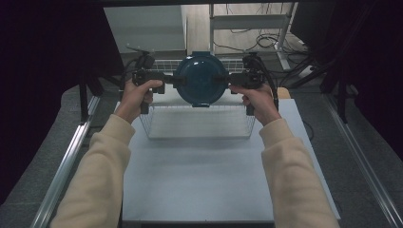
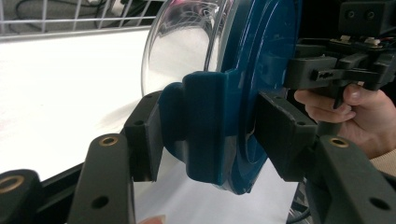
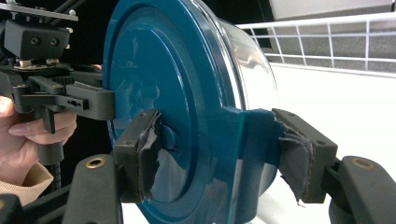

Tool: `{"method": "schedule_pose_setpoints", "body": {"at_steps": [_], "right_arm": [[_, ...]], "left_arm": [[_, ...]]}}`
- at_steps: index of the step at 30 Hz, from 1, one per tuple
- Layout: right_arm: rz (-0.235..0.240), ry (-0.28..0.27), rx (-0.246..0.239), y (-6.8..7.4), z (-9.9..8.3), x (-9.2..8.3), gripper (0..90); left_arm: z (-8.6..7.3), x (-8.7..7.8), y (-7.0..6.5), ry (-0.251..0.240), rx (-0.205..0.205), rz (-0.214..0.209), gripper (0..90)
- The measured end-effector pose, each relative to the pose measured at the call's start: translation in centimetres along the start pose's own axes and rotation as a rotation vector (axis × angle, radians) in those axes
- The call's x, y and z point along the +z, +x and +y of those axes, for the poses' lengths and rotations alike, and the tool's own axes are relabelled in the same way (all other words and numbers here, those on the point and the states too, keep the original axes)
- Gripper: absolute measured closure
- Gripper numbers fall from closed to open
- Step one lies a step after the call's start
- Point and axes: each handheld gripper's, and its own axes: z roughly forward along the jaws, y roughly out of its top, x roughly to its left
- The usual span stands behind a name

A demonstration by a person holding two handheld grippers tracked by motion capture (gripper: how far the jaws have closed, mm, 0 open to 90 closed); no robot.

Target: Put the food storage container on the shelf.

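A round container (image 1: pixel 200 78) with a dark blue lid and a clear bowl hangs on edge above a wire basket (image 1: pixel 157 123), its lid facing the person. My left gripper (image 1: pixel 173 80) is shut on the blue clip at its left side. My right gripper (image 1: pixel 227 81) is shut on the clip at its right side. In the left gripper view the jaws of the left gripper (image 2: pixel 210 135) clamp the blue clip (image 2: pixel 205 126) and lid edge. In the right gripper view the right gripper (image 3: pixel 222 156) squeezes the lid and clip with torn pads (image 3: pixel 147 154).
The basket stands at the far end of a white table (image 1: pixel 199 180). Metal rails (image 1: pixel 66 161) run along both sides of the table. Cables and a shelf frame (image 1: pixel 247 21) lie on the floor beyond. Dark curtains close in left and right.
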Motion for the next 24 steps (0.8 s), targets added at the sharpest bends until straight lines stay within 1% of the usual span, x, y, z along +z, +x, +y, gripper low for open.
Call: {"method": "schedule_pose_setpoints", "body": {"at_steps": [1, 2, 4, 6, 9, 11, 13, 14, 15, 16, 17, 18, 20, 21, 24], "right_arm": [[-0.001, 0.007, 0.006, -0.3, 0.0, 0.3, 34.9], [0.001, 0.008, 0.012, -0.6, 0.0, 0.5, 34.9], [0.009, -0.015, 0.044, -1.2, 0.3, 0.8, 34.6], [0.007, -0.024, 0.051, -1.4, 0.4, 0.9, 34.2], [0.002, -0.028, 0.101, -2.2, 0.6, 1.3, 32.5], [0.007, -0.034, 0.149, -2.8, 0.7, 1.5, 31.7], [0.006, -0.038, 0.194, -3.3, 0.7, 1.9, 30.5], [0.004, -0.041, 0.245, -3.8, 0.7, 2.2, 30.1], [0.004, -0.041, 0.245, -3.8, 0.7, 2.2, 30.1], [0.004, -0.045, 0.279, -4.1, 0.6, 2.4, 30.0], [0.003, -0.049, 0.304, -4.4, 0.6, 2.5, 29.9], [0.004, -0.053, 0.318, -4.6, 0.6, 2.6, 29.9], [0.005, -0.058, 0.338, -5.0, 0.6, 2.7, 30.1], [0.003, -0.062, 0.343, -5.0, 0.6, 2.8, 30.1], [0.000, -0.065, 0.345, -5.0, 0.5, 2.8, 30.1]], "left_arm": [[0.0, 0.3, 0.3, -0.003, -0.007, -0.001, 44.0], [0.1, 0.3, 0.6, -0.009, -0.027, -0.011, 44.0], [0.2, 0.6, 1.0, -0.028, -0.047, -0.023, 44.5], [0.3, 0.9, 1.4, -0.044, -0.070, -0.035, 44.5], [0.4, 1.5, 2.0, -0.070, -0.123, -0.049, 43.5], [0.5, 2.0, 2.5, -0.086, -0.169, -0.062, 41.8], [0.6, 2.6, 3.2, -0.090, -0.211, -0.075, 39.7], [0.6, 2.8, 3.6, -0.093, -0.239, -0.084, 38.1], [0.7, 3.1, 3.9, -0.099, -0.262, -0.086, 38.1], [0.7, 3.3, 4.1, -0.106, -0.274, -0.086, 37.5], [0.7, 3.5, 4.3, -0.109, -0.288, -0.089, 36.7], [0.7, 3.7, 4.5, -0.112, -0.303, -0.093, 36.3], [0.6, 4.0, 4.9, -0.114, -0.316, -0.105, 35.1], [0.6, 4.0, 5.1, -0.117, -0.315, -0.111, 34.5], [0.5, 4.0, 5.0, -0.120, -0.313, -0.111, 34.4]]}}
